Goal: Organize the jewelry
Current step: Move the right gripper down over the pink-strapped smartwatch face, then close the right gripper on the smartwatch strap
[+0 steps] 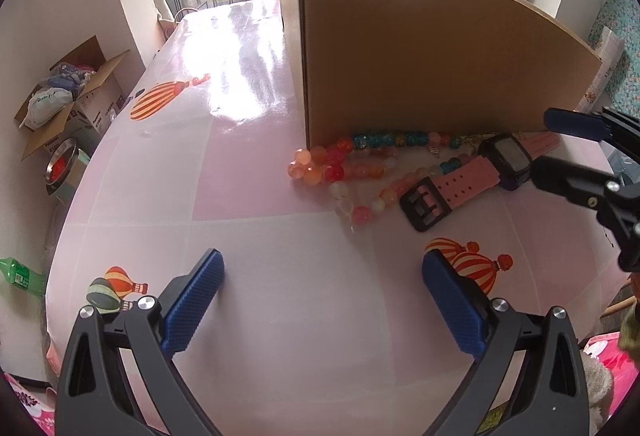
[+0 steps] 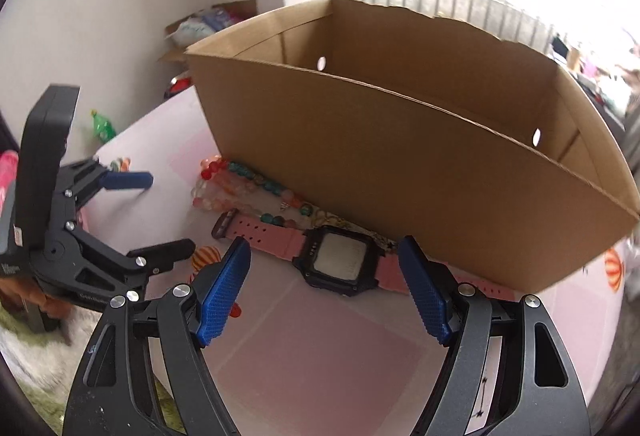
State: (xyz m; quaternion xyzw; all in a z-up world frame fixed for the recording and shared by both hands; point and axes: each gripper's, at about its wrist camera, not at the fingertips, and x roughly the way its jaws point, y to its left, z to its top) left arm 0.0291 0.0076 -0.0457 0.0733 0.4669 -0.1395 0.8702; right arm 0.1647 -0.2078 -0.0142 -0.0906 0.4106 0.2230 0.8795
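A pink-strapped digital watch (image 2: 336, 260) lies flat on the table against the front wall of an open brown cardboard box (image 2: 360, 156). My right gripper (image 2: 324, 248) is open, with the watch face just ahead between its blue pads, neither pad touching it. Strings of orange, red and teal beads (image 1: 340, 164) lie beside the watch (image 1: 504, 156) along the box (image 1: 420, 56). My left gripper (image 1: 324, 256) stands open over bare tablecloth, short of the beads. The right gripper (image 1: 543, 142) shows at the right edge; the left gripper (image 2: 168, 212) shows at the left, near the beads (image 2: 236, 180).
The pink tablecloth (image 1: 248, 196) carries balloon prints. The table's left edge drops to a floor with a cardboard box of clutter (image 1: 72, 96), a metal bowl (image 1: 60, 164) and a green bottle (image 1: 20, 276). Bright window railings stand behind.
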